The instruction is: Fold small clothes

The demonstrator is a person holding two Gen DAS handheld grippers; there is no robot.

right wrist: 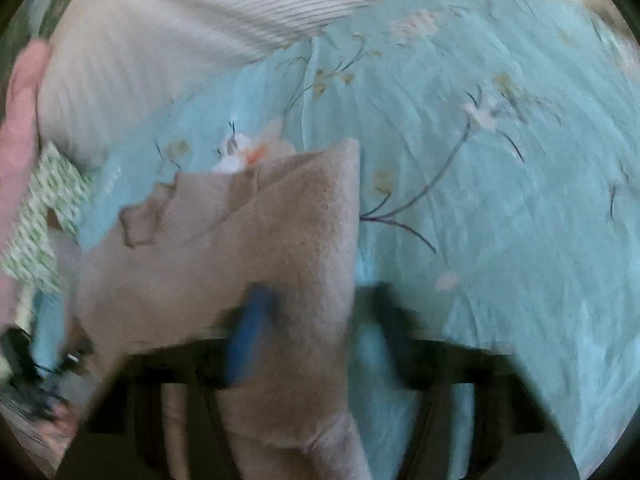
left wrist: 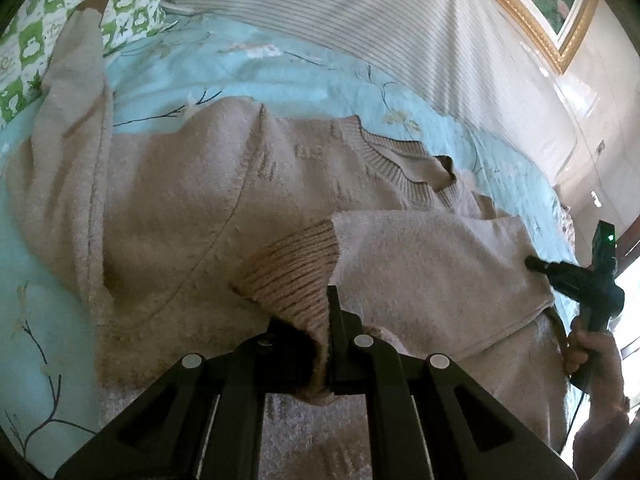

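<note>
Left gripper (left wrist: 329, 312): clamped on the ribbed cuff (left wrist: 292, 268) of the sweater's sleeve; cuff fabric bunches between the black fingers and hangs below them.
Right gripper (left wrist: 534, 263): seen from the left wrist view at the right edge, tips closed and pressed into the sweater at the sleeve's shoulder end; a hand (left wrist: 592, 350) grips its handle. Its own view is motion-blurred, so the pinch cannot be read there; one blue-padded finger (right wrist: 250, 332) lies over the knit, the other beside the fabric's edge.
Sweater (left wrist: 192, 208): beige knit, spread flat on the bed, ribbed collar (left wrist: 404, 164) toward the far side, right-hand sleeve folded across the chest, other sleeve (left wrist: 76, 92) stretched out to the upper left.
Sheet (left wrist: 280, 68): light blue with branch and flower print, under the sweater.
Pillow (left wrist: 132, 4): green and white pattern, top left, touching the far sleeve's end.
Striped cover (left wrist: 340, 8): white ribbed bedding beyond the sheet.
Picture frame (left wrist: 532, 12): gold, on the wall at upper right.
</note>
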